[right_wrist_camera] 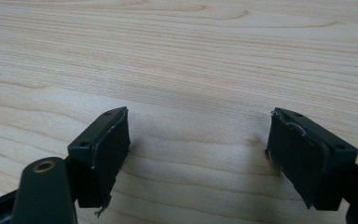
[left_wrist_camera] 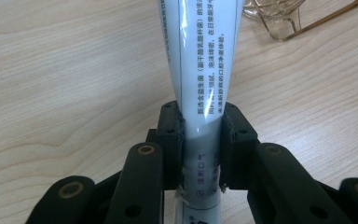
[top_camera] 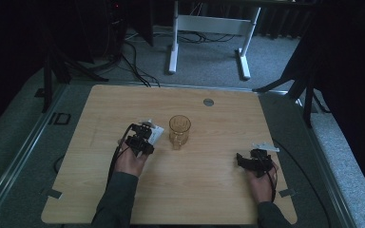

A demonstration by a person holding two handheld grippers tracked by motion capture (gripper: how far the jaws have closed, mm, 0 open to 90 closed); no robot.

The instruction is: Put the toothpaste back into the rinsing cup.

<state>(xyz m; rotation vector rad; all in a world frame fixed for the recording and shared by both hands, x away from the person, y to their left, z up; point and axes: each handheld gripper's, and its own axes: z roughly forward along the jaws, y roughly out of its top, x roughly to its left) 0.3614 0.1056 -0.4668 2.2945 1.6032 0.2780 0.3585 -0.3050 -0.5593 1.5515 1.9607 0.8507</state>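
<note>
Wooden table (top_camera: 195,190) took up the centre and lower frame, pale grain, rounded corners. Grey round disc (top_camera: 208,102) set in its top near the far edge, upper centre. Grey tabs (top_camera: 53,193) at the lower left and lower right edges. Carpet (top_camera: 204,66) beyond. White desk frame (top_camera: 209,23) at top centre; black cables (top_camera: 133,61) ran along the carpet at upper left. Dark curtain (top_camera: 351,71) on the right.
</note>
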